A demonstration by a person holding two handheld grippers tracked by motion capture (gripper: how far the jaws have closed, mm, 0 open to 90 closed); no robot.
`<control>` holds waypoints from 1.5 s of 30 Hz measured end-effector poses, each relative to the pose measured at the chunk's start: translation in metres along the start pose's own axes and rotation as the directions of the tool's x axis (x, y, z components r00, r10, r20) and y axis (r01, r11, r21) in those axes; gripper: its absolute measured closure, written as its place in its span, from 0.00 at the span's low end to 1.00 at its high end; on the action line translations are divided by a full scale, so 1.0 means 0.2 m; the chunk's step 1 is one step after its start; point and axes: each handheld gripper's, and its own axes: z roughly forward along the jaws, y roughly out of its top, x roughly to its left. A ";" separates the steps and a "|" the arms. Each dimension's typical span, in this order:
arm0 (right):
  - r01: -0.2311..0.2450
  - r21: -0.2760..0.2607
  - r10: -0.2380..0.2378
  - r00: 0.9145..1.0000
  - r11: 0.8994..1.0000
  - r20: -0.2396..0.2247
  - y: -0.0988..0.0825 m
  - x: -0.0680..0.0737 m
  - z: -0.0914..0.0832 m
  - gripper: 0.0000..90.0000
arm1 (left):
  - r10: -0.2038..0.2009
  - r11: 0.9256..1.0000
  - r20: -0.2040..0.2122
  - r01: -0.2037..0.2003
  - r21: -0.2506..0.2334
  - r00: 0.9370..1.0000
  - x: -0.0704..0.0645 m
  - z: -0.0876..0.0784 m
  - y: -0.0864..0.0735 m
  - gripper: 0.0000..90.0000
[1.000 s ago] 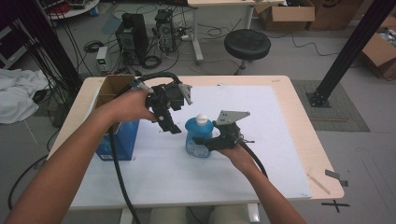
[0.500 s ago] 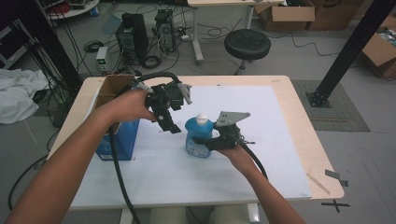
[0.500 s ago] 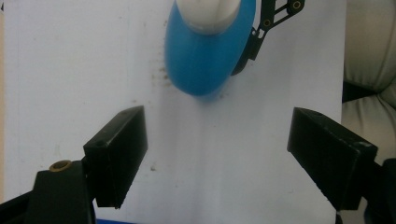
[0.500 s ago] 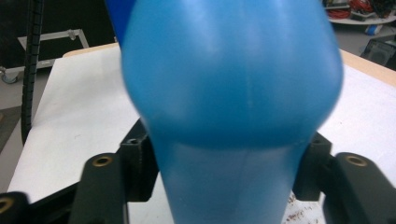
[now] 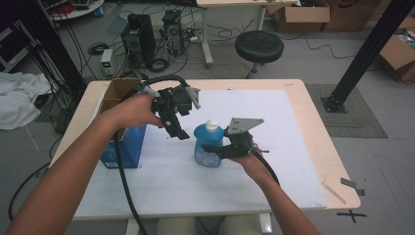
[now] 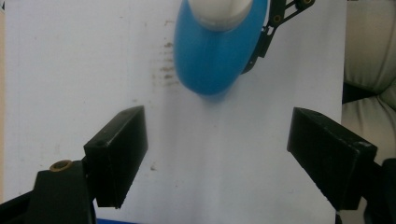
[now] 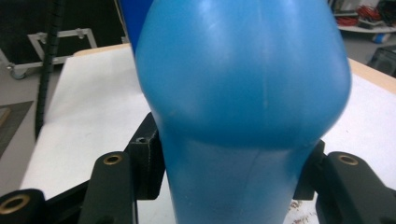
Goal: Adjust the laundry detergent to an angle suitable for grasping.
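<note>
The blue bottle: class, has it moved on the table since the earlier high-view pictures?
No. The blue bottle stands at the same spot on the white sheet, beside the blue box. The right tool has just closed on it.

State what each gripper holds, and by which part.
Right gripper: blue bottle, clamped across its lower body. Left gripper: nothing, jaws open.
</note>
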 end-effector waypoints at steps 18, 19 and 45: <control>0.091 0.011 -0.088 0.979 0.996 -0.186 0.01 0.04 -0.13 0.48 | 0.003 1.000 -0.001 -0.003 0.003 1.000 -0.01 0.00 0.01 0.23; 0.096 0.013 -0.092 0.976 0.995 -0.198 0.01 0.05 -0.13 0.48 | 0.003 1.000 -0.001 -0.003 0.005 1.000 0.00 0.00 0.01 0.23; 0.132 0.008 -0.123 0.946 0.991 -0.300 -0.04 0.04 -0.07 0.49 | -0.010 1.000 0.005 0.010 0.009 1.000 0.00 0.02 -0.01 0.23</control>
